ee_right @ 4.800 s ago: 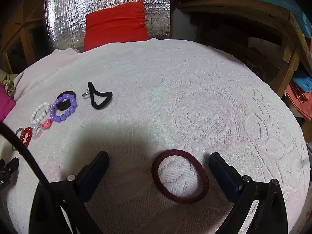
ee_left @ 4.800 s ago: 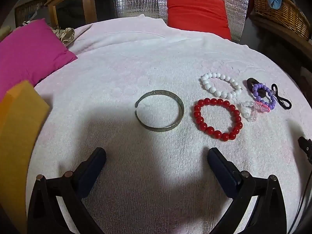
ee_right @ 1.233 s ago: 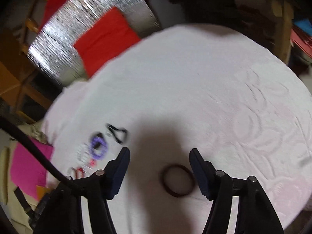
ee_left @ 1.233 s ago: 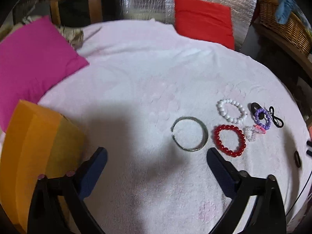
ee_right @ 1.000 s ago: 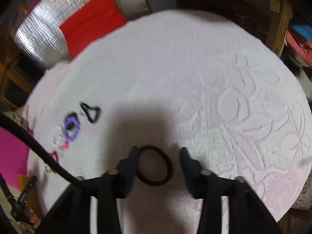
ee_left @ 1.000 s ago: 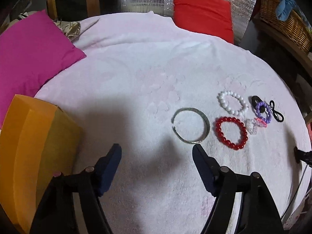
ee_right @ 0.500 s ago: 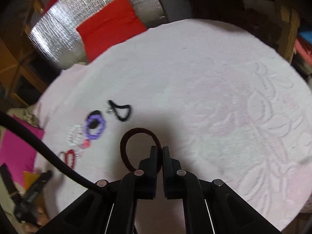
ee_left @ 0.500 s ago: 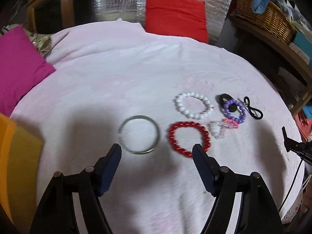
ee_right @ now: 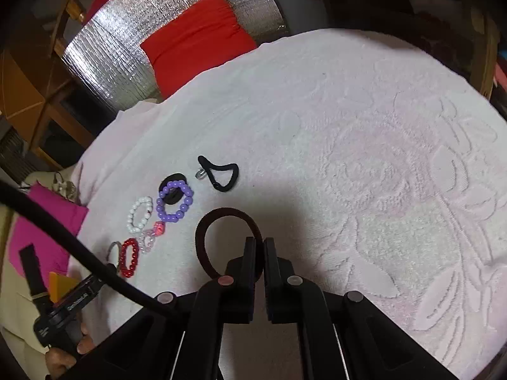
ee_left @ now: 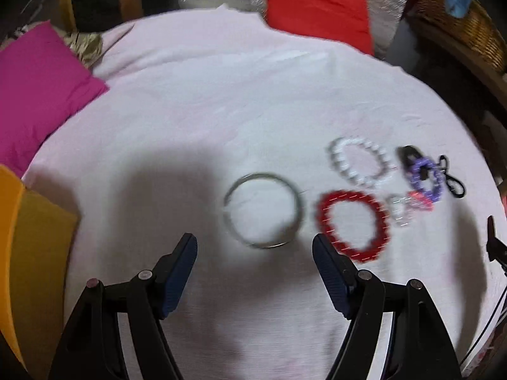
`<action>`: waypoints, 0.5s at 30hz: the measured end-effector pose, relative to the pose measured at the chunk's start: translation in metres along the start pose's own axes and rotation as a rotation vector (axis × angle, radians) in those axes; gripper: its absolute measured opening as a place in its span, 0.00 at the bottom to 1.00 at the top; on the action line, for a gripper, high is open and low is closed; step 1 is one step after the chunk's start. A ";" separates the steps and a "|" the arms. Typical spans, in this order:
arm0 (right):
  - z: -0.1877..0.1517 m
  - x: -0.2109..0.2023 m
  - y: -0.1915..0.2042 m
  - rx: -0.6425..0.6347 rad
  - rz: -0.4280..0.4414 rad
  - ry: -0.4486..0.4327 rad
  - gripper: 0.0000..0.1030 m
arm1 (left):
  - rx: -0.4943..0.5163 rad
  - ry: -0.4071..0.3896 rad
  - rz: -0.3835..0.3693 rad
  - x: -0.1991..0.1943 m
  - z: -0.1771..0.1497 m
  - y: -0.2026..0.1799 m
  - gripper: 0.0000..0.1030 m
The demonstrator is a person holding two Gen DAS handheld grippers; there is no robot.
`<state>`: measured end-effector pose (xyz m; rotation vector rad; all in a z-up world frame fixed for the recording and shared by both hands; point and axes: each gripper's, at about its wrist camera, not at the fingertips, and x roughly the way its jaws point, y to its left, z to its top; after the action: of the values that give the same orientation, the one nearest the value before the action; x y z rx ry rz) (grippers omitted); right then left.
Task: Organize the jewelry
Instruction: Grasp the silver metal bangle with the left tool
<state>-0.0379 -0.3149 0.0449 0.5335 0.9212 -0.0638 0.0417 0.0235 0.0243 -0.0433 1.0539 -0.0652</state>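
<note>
My right gripper point(ee_right: 259, 243) is shut on a dark maroon hair band point(ee_right: 215, 218) and holds it above the white towel. My left gripper point(ee_left: 255, 250) is open and empty, just short of a metal bangle point(ee_left: 263, 210). Right of the bangle lie a red bead bracelet point(ee_left: 353, 224), a white bead bracelet point(ee_left: 358, 161), a clear and pink bead piece point(ee_left: 408, 205), a purple bead bracelet point(ee_left: 426, 177) on a black ring, and a black band point(ee_left: 453, 180). The same row shows in the right wrist view: purple bracelet point(ee_right: 175, 202), black band point(ee_right: 221, 174), white bracelet point(ee_right: 139, 210), red bracelet point(ee_right: 130, 258).
A white embossed towel point(ee_right: 364, 158) covers the round surface. A magenta cushion point(ee_left: 38, 88) and an orange box point(ee_left: 28, 247) sit at the left. A red cushion point(ee_left: 317, 6) leans on silver foil at the back. A wicker basket point(ee_left: 469, 19) stands at the back right.
My right gripper closed on the maroon hair band and lifted it toward the row of jewelry. My left gripper narrowed its opening somewhat and shifted over the bangle.
</note>
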 end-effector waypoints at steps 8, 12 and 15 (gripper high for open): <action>0.002 0.011 0.004 0.015 0.027 0.013 0.05 | 0.042 -0.009 0.042 0.010 -0.001 -0.008 0.81; 0.002 0.012 0.008 0.006 0.040 0.011 0.05 | 0.015 -0.040 0.056 0.017 0.007 -0.008 0.83; 0.000 0.011 0.010 -0.007 0.040 0.009 0.05 | 0.010 -0.072 0.069 0.017 0.008 -0.006 0.83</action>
<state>-0.0279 -0.3046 0.0403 0.5458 0.9188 -0.0223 0.0567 0.0157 0.0133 0.0001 0.9818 -0.0065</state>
